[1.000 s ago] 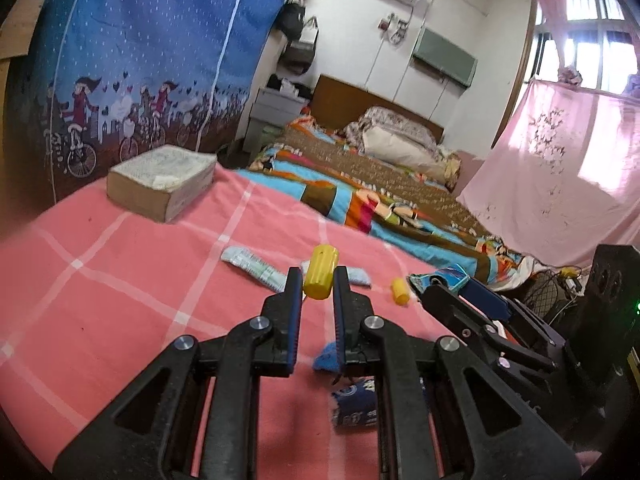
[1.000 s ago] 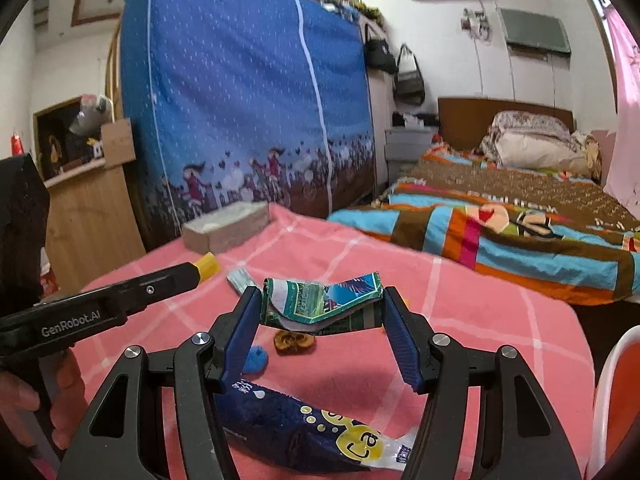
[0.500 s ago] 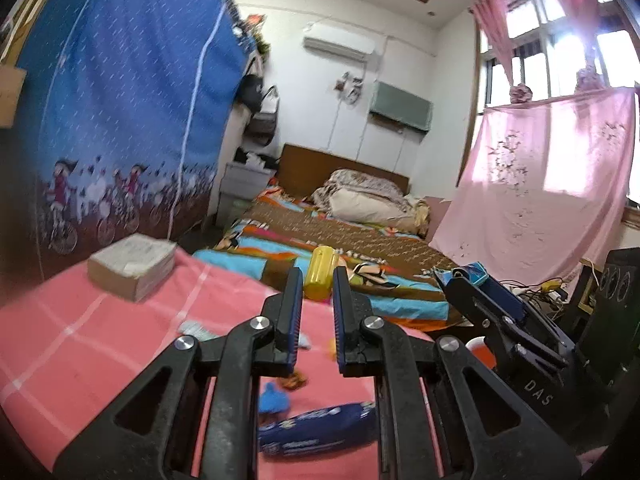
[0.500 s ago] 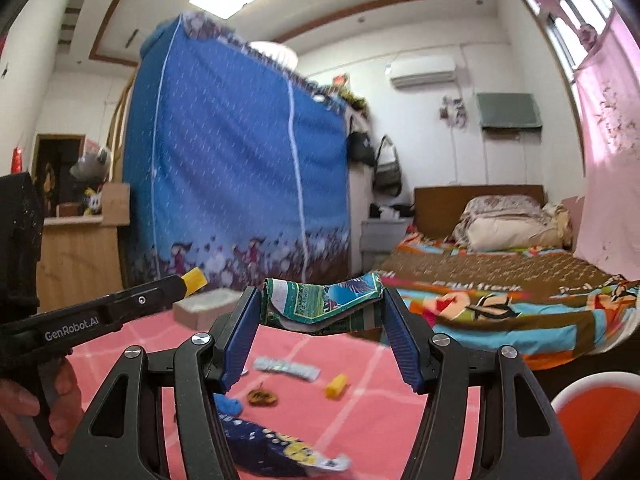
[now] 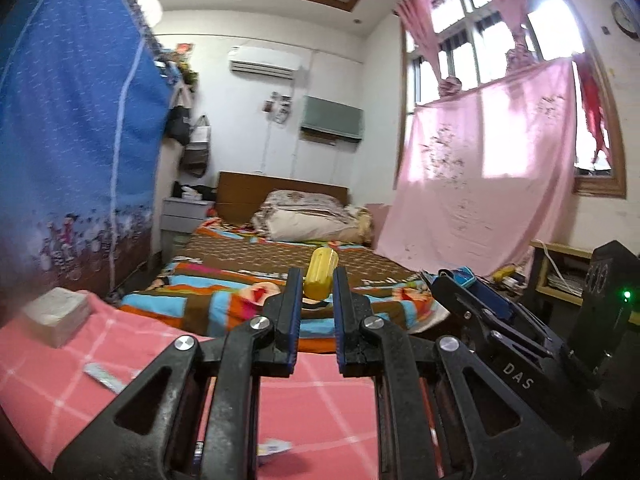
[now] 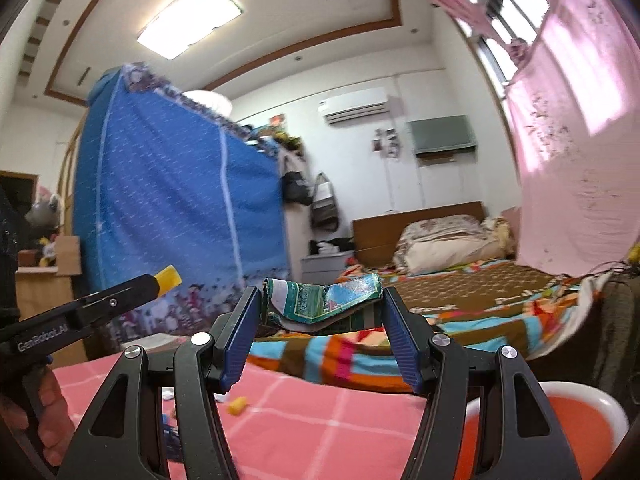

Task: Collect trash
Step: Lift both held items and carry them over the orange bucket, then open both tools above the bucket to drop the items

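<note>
My left gripper (image 5: 316,280) is shut on a small yellow ribbed cap (image 5: 319,267), held up above the pink checked table (image 5: 320,392). My right gripper (image 6: 322,300) is shut on a crumpled green and blue wrapper (image 6: 324,300), also lifted above the table. The right gripper shows at the right of the left wrist view (image 5: 472,300), and the left gripper with the yellow cap shows at the left of the right wrist view (image 6: 120,300). A small yellow piece (image 6: 237,405) and a silver wrapper (image 5: 102,376) lie on the table.
An orange bin with a white rim (image 6: 576,424) stands at the table's right. A thick book (image 5: 56,312) lies at the far left of the table. A bed (image 5: 280,264) is beyond the table, a blue wardrobe (image 6: 168,200) at left, a pink cloth (image 5: 480,192) at right.
Both grippers have risen and tilted upward with their loads; the table and its litter have dropped low in both views. The blue snack bag is out of sight.
</note>
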`<move>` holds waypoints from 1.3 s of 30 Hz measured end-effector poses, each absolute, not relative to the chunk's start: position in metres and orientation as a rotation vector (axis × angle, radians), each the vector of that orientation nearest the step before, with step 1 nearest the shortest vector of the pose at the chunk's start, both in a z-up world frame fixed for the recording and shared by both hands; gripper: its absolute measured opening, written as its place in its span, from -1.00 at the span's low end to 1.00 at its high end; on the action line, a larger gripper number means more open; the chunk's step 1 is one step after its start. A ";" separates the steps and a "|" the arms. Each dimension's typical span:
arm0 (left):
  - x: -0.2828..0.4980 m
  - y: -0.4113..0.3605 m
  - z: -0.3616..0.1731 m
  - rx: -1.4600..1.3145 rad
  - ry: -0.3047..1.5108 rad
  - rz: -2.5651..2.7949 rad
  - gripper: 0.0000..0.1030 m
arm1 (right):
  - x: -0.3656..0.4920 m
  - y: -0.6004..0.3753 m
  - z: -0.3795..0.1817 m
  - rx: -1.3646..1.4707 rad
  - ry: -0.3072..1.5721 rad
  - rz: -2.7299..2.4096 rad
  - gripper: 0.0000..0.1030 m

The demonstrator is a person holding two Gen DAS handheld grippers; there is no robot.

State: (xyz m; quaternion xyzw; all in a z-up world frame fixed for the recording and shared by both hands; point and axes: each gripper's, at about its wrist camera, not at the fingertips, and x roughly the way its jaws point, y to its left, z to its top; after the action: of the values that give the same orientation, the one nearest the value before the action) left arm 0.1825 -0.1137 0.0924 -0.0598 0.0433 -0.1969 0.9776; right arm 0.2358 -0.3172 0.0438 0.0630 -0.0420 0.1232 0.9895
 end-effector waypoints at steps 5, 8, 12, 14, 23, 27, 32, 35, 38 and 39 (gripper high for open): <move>0.187 -0.146 0.089 -0.115 0.126 -0.474 -0.65 | 0.228 -0.351 0.039 0.144 -0.074 0.162 0.16; 0.190 -0.165 0.084 -0.113 0.154 -0.517 -0.65 | 0.226 -0.367 0.036 0.164 -0.061 0.119 0.16; 0.196 -0.191 0.077 -0.116 0.200 -0.565 -0.65 | 0.227 -0.387 0.031 0.186 -0.030 0.068 0.16; 0.200 -0.200 0.074 -0.120 0.226 -0.583 -0.65 | 0.228 -0.396 0.028 0.201 -0.014 0.048 0.16; 0.224 -0.241 0.053 -0.146 0.413 -0.634 -0.65 | 0.234 -0.426 0.008 0.239 0.109 -0.025 0.16; 0.233 -0.252 0.043 -0.156 0.505 -0.651 -0.65 | 0.237 -0.437 0.003 0.258 0.154 -0.041 0.17; 0.238 -0.264 0.034 -0.156 0.576 -0.666 -0.65 | 0.240 -0.446 -0.001 0.293 0.193 -0.059 0.17; 0.240 -0.268 0.032 -0.157 0.610 -0.667 -0.65 | 0.242 -0.451 -0.003 0.312 0.210 -0.072 0.17; 0.242 -0.272 0.030 -0.162 0.639 -0.663 -0.62 | 0.244 -0.454 -0.004 0.324 0.226 -0.082 0.18; 0.243 -0.272 0.029 -0.165 0.646 -0.662 -0.59 | 0.245 -0.454 -0.005 0.327 0.234 -0.085 0.18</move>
State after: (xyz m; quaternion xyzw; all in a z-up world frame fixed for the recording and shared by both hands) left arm 0.2425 -0.2723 0.0294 -0.0796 0.3114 -0.3189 0.8916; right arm 0.2448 -0.4541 -0.0052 0.1624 0.1163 -0.0424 0.9789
